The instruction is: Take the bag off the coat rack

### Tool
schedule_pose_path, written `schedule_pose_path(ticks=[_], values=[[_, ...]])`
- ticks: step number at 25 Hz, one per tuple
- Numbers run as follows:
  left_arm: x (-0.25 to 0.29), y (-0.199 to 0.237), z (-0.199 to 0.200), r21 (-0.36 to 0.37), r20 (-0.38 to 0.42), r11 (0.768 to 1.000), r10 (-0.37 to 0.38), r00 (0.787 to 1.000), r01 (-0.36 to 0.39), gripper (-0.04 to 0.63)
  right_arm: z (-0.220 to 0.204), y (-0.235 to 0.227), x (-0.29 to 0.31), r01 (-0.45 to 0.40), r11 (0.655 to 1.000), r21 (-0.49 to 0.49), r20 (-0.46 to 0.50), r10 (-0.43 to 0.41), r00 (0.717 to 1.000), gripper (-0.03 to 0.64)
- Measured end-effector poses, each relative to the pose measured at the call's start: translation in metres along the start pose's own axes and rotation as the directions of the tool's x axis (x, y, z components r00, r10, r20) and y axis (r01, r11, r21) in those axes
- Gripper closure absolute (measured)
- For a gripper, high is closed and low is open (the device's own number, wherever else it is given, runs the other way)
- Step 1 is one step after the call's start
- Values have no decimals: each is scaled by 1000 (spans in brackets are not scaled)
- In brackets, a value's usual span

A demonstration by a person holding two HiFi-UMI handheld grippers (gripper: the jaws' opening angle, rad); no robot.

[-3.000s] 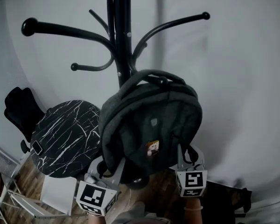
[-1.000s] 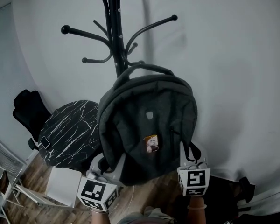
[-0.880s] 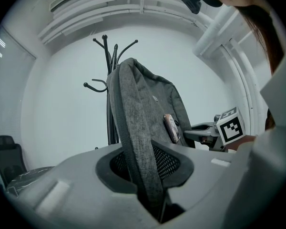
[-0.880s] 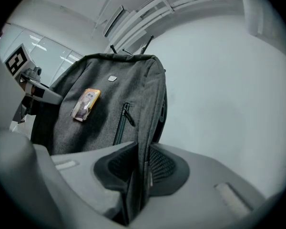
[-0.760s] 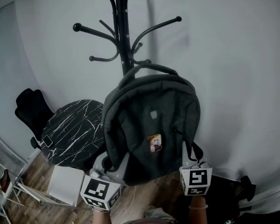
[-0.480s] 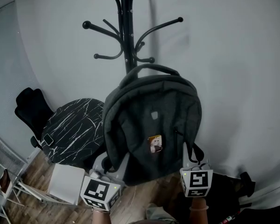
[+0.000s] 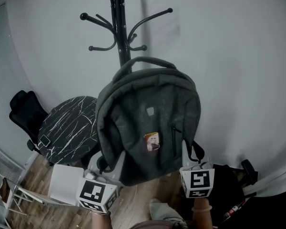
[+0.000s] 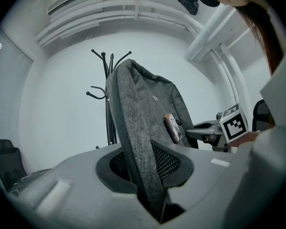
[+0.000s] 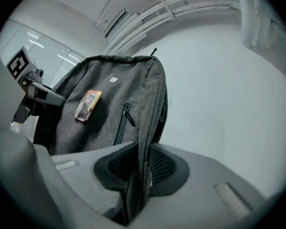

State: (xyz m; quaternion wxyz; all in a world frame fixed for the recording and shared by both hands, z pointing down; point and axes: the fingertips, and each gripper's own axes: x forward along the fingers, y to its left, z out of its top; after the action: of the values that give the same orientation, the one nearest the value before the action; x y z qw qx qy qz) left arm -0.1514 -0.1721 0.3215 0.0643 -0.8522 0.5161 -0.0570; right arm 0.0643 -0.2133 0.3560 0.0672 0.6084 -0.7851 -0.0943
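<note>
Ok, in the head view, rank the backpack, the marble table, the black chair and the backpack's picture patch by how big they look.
Largest to smallest:
1. backpack, though being nearest the camera enlarges it
2. marble table
3. black chair
4. picture patch

Left gripper (image 7: 106,165), right gripper (image 7: 187,152): both clamped.

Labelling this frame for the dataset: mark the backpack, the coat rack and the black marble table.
backpack (image 7: 148,125): head view, grey front panel.
coat rack (image 7: 120,32): head view, central pole.
black marble table (image 7: 66,130): head view, bare tabletop.
</note>
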Motion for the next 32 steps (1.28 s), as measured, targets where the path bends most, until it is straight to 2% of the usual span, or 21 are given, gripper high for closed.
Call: schedule_pose_path(ticks=[14,23,29,32], values=[[-2,-1,5,0,-8,1000,-11,1000,12,505,1,1,-8,3,1000,9,-15,-3,1000,551],[-75,-67,10,27,10,999,-38,999,38,505,-5,3,-113,36,999,19,-1,-36,999,551],[-85,-107,14,45,8,998,-32,999,32,505,-16,-18,-149,40,999,31,7,-40,999,551],[-87,-112,15,47,12,998,-38,999,38,505,-16,-20,-155,43,999,27,2,-43,999,551]])
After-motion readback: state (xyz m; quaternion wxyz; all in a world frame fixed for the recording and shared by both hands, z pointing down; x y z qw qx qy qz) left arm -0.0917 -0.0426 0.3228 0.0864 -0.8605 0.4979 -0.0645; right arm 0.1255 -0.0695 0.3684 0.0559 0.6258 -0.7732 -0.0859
